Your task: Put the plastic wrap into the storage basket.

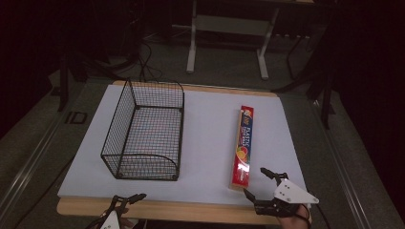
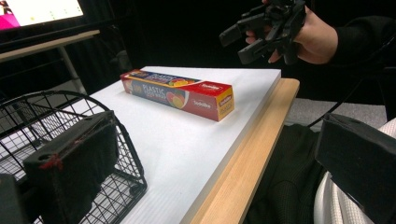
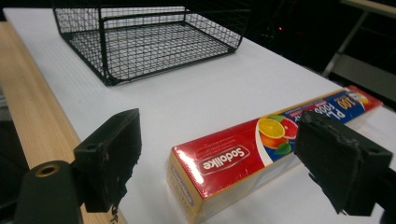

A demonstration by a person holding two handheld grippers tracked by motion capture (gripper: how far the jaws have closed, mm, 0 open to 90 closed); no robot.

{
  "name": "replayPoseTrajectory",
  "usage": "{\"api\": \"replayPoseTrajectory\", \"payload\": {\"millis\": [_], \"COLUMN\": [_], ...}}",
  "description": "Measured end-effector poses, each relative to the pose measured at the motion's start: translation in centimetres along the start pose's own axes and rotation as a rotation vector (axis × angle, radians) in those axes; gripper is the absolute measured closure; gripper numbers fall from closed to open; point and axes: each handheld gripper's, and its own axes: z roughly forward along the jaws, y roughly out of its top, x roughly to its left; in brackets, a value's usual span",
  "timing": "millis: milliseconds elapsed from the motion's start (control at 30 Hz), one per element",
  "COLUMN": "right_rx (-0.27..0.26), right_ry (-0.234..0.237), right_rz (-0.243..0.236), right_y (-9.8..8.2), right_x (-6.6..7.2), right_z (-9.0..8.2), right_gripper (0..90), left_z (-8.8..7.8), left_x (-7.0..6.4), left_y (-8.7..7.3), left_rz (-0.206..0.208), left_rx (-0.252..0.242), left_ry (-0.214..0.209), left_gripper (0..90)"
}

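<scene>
A long red box of plastic food wrap [image 1: 242, 145] lies flat on the white board [image 1: 210, 119], its length running away from me. Right of the box's near end, my right gripper [image 1: 254, 182] hovers open. In the right gripper view the near end of the box [image 3: 233, 158] lies between and beyond the spread jaws of that gripper [image 3: 229, 168], and the pads do not touch it. My left gripper [image 1: 129, 198] is open at the table's front edge, below the black wire basket [image 1: 143, 133], with nothing between its fingers [image 2: 70, 163].
The basket [image 3: 149, 42] stands empty on the left half of the board, open at the top. A wooden table edge [image 1: 191, 210] runs along the front. In the left gripper view, a hand holds the right gripper [image 2: 236, 46] above the board's corner. Behind the table there are stands and cables on the floor.
</scene>
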Motion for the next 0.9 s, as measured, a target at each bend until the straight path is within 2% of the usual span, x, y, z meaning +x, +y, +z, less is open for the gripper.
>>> {"api": "replayPoseTrajectory", "payload": {"millis": [67, 233, 300, 400, 467, 533, 767, 800, 900], "right_rx": [0.02, 0.028, 0.05, 0.076, 0.078, 0.101, 0.14, 0.155, 0.179], "right_ry": [0.008, 0.022, 0.021, 0.029, 0.027, 0.013, 0.008, 0.001, -0.031], "right_rz": [-0.038, -0.071, -0.081, -0.07, -0.082, -0.099, -0.029, -0.003, 0.011], "right_y": [0.0, 0.5, 0.8, 1.3, 1.7, 2.1, 2.9, 3.2, 3.8], "right_x": [0.2, 0.6, 0.8, 1.2, 1.4, 1.4, 0.6, 0.2, -0.5], "right_z": [0.2, 0.2, 0.3, 0.4, 0.5, 0.8, 2.3, 2.9, 3.9], "right_gripper": [16.7, 16.7, 17.7, 16.2, 13.3, 13.2, 13.3, 12.7, 10.0], "left_z": [0.0, 0.1, 0.2, 0.3, 0.3, 0.2, 0.2, 0.2, 0.2], "left_x": [0.0, -0.1, -0.1, -0.3, -0.3, -0.3, -0.3, -0.3, -0.3], "left_y": [0.0, 0.0, 0.0, 0.0, 0.0, 0.0, 0.0, 0.0, 0.0], "left_rz": [0.005, 0.0, 0.001, 0.004, 0.005, 0.0, -0.003, -0.003, -0.002], "left_rx": [0.0, 0.001, -0.001, 0.001, 0.0, -0.005, -0.007, -0.007, -0.002], "left_ry": [-0.004, -0.011, -0.018, -0.026, -0.028, -0.026, -0.027, -0.028, -0.026], "left_gripper": [0.1, 0.1, 0.0, 0.1, 0.1, 0.1, 0.1, 0.0, 0.1]}}
